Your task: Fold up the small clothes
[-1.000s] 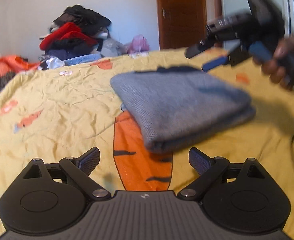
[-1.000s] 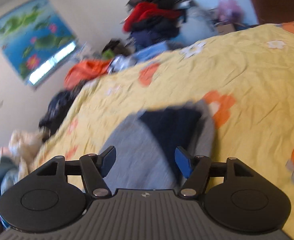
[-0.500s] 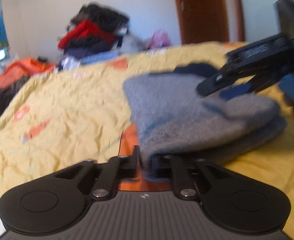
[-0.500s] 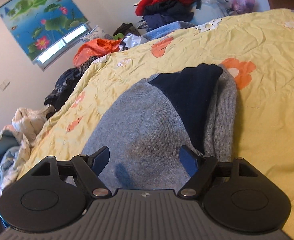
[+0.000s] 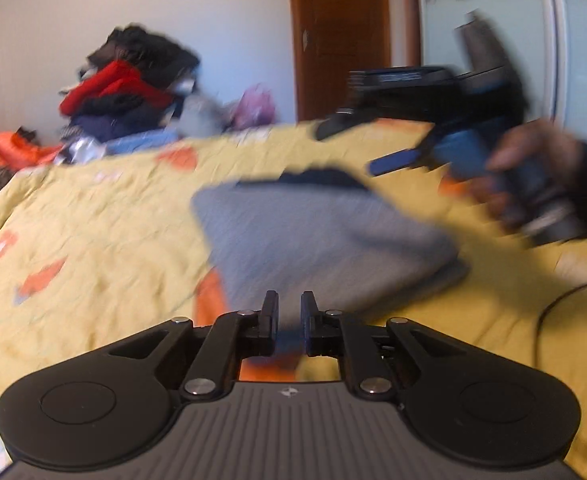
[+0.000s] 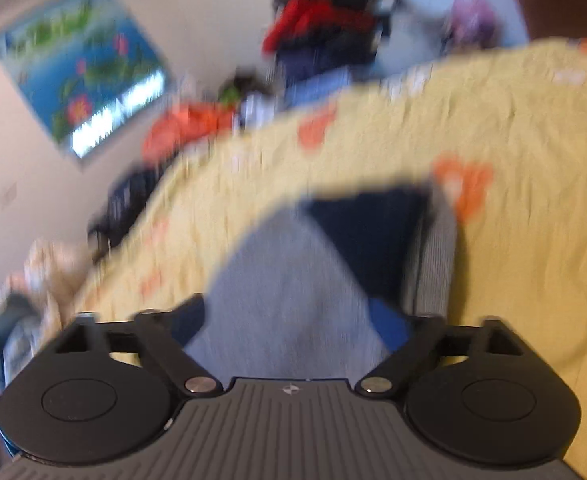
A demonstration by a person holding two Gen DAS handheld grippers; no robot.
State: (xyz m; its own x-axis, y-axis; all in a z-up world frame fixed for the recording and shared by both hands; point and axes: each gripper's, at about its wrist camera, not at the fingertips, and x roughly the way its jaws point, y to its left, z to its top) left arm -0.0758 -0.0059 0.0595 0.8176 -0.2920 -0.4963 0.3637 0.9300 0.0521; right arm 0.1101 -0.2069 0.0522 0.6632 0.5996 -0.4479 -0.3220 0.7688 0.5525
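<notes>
A folded grey knit garment (image 5: pixel 325 244) with a dark navy panel lies on the yellow bedspread (image 5: pixel 93 248). My left gripper (image 5: pixel 289 312) is at its near edge, jaws nearly closed with a narrow gap, and the cloth edge seems to sit between them. My right gripper (image 5: pixel 357 148) hovers over the garment's far right side, held by a hand. In the right wrist view the right gripper (image 6: pixel 289 320) is open above the grey garment (image 6: pixel 285 288) and its navy panel (image 6: pixel 377 232). Both views are motion-blurred.
A pile of red, black and blue clothes (image 5: pixel 129 84) sits at the bed's far edge, with orange cloth (image 5: pixel 9 148) at left. A wooden door (image 5: pixel 341 36) stands behind. A black cable (image 5: pixel 553 308) lies on the bed at right. A lotus picture (image 6: pixel 85 80) hangs on the wall.
My left gripper closed on the garment's near edge, and its jaws now stand slightly apart. My right gripper, open throughout, dipped to the garment and has lifted above it.
</notes>
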